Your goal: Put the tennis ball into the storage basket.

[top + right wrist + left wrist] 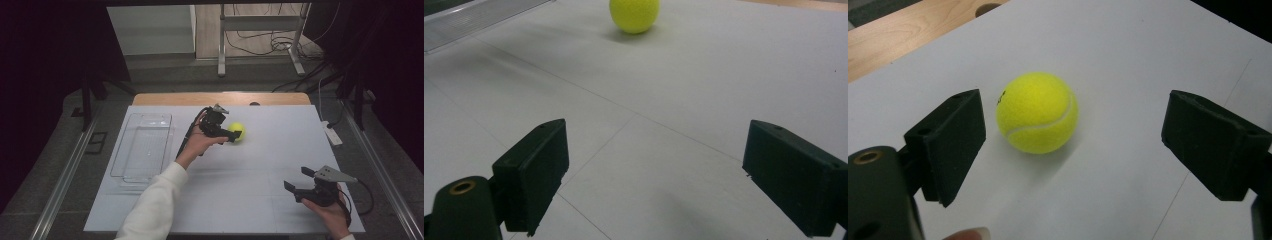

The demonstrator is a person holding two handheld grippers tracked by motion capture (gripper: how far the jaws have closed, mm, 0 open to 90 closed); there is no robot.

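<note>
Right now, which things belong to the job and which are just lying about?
In play:
- tennis ball, lying between the open jaws of the left gripper, not yet gripped

Lying about:
- clear tray, at the table's left
- right gripper, open, holding nothing
- white power strip, at the table's right edge

My table is a pale wooden top (165, 98) under a white sheet (280, 150), at the frame's centre; beyond it, upper middle, grey metal stand legs (221, 45) rise from light wood flooring (260, 45) strewn with black cables (280, 42); both upper corners lie in darkness.
</note>
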